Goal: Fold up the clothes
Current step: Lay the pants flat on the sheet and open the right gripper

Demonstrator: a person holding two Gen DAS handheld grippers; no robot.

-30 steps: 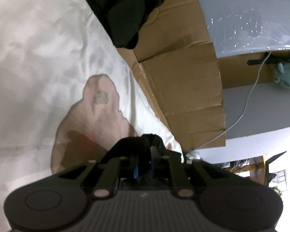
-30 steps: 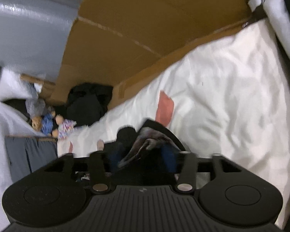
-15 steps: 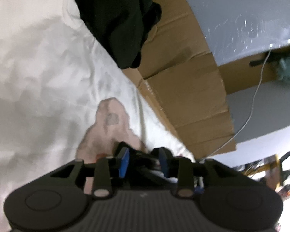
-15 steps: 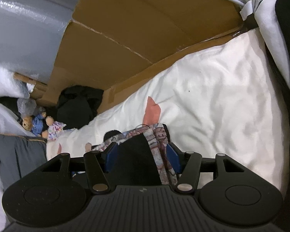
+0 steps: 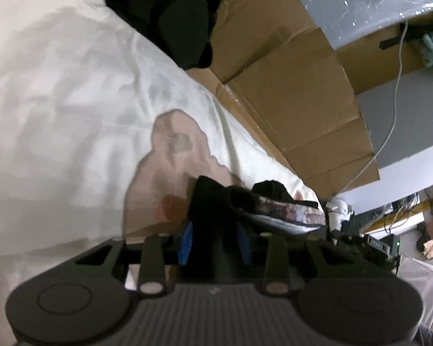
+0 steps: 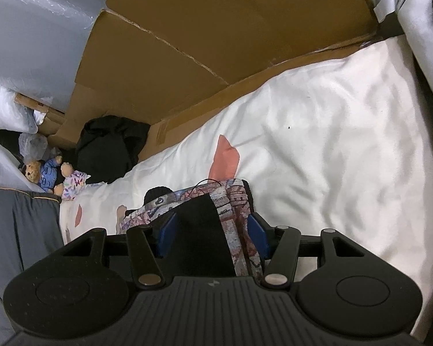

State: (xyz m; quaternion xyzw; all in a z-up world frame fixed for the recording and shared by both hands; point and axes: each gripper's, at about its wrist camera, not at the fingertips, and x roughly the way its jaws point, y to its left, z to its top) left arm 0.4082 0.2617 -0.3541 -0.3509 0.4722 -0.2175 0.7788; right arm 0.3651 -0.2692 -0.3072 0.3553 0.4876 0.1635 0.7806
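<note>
A black garment with a patterned pink-and-grey woven band (image 6: pixel 231 201) lies bunched on the white bedsheet (image 6: pixel 332 144), near the brown cardboard wall (image 6: pixel 187 43). The left gripper (image 5: pixel 213 239) stands narrow with black cloth between its blue pads; the right gripper (image 6: pixel 210 233) stands wider around cloth. Open sheet spreads beyond. One black clothes heap (image 6: pixel 109 147) and two stuffed dolls (image 6: pixel 54 178) sit beside the cardboard.

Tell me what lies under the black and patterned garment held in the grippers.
Under the garment lies the white bedsheet, with a pink printed patch showing just beyond it. The sheet directly beneath the cloth is covered, so nothing else there can be made out.
</note>
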